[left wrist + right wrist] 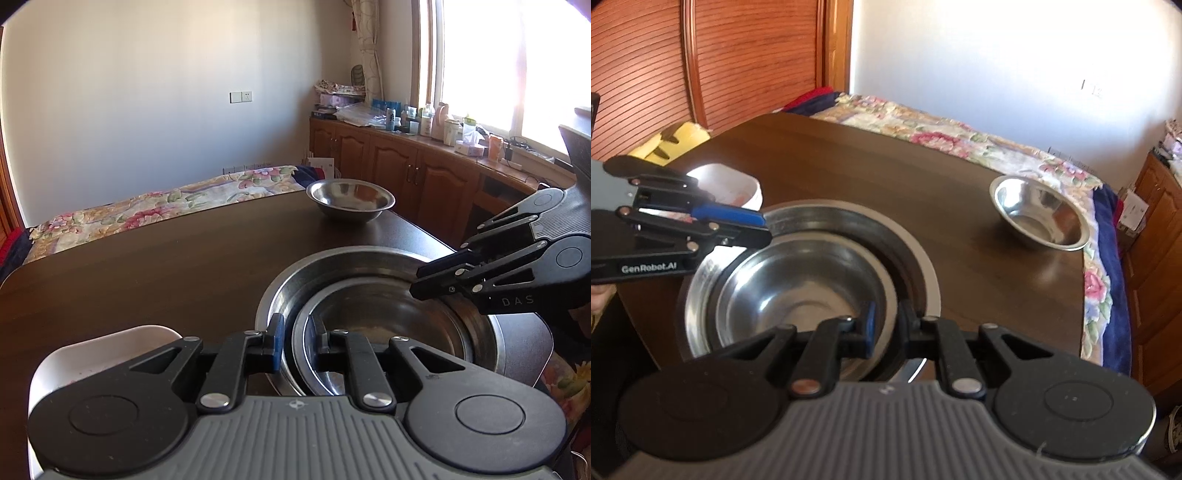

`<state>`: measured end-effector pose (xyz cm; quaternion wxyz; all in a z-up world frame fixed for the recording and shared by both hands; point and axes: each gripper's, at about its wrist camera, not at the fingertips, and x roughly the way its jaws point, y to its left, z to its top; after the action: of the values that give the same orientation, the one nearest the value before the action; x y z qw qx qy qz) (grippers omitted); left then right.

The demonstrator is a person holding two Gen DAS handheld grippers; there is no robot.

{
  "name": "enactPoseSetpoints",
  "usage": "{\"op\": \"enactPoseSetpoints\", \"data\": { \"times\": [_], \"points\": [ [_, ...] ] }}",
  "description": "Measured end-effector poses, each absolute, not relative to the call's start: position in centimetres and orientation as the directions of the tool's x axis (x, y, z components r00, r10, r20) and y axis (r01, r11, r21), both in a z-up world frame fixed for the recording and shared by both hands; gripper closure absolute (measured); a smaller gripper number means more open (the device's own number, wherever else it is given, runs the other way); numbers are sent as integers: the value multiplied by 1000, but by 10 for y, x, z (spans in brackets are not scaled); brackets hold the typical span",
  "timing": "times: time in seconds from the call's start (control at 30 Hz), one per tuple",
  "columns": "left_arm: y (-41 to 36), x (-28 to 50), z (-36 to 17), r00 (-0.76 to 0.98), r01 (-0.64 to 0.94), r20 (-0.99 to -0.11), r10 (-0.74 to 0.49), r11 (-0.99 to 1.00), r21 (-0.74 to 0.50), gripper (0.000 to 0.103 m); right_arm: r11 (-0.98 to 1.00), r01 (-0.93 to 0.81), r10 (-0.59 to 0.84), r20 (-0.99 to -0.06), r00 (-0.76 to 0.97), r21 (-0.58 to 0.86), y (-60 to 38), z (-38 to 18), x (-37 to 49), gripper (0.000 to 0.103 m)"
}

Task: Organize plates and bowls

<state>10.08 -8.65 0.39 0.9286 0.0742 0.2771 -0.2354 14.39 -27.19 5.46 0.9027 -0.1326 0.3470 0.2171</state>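
So going left to right: there was a white container [110, 350] at the left edge of the tabletop [166, 266], half hidden behind the left gripper [297, 341], so I couldn't tell what kind of dish it was.

The left gripper had its fingers [276, 343] narrowed down around the near rim of the inner steel bowl [388, 332]. One finger sat outside the rim, one inside, looked like a pinch on it, though the actual contact was tucked under the finger bodies. That bowl was sitting nested in a bigger steel basin [354, 266] near the front of the tabletop.

The right gripper [886, 326] was on the opposite side of the same inner bowl, fingers [868, 328] likewise closed in narrow across its rim, so both were gripping one bowl.

My read: the nesting step was basically in hand, either just seated or about to be lifted. Can't say which. The next move would call for both sides acting together so the bowl doesn't tip or scrape.

Far right, a small steel bowl [350, 199] sat alone near the back edge of the tabletop, well apart from the stack, probably the next one to collect. The window glare washed out that side of the room.
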Motion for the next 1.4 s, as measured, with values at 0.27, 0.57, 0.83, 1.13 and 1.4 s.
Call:
{"op": "enactPoseSetpoints", "data": {
  "times": [0.27, 0.57, 0.83, 1.13, 1.4],
  "points": [
    [-90, 107, 15, 752, 471, -529, -394, 882, 12, 76, 905, -422, 322, -566, 759, -52, -290, 61, 137, 88],
    [-113, 134, 32, 763, 475, -517, -388, 879, 41, 60, 934, -356, 308, -456, 835, -21, -324, 68, 150, 88],
    [-137, 164, 44, 760, 500, -503, -411, 865, 49, 22, 955, -297, 270, -402, 875, -5, -355, 71, 173, 88],
    [-157, 197, 52, 757, 511, -495, -427, 859, 40, 10, 967, -256, 234, -373, 898, -10, -379, 70, 202, 47],
    [-176, 225, 55, 741, 543, -500, -449, 838, 51, 10, 975, -221, 210, -358, 910, 10, -393, 57, 225, 11]
  ]
}}
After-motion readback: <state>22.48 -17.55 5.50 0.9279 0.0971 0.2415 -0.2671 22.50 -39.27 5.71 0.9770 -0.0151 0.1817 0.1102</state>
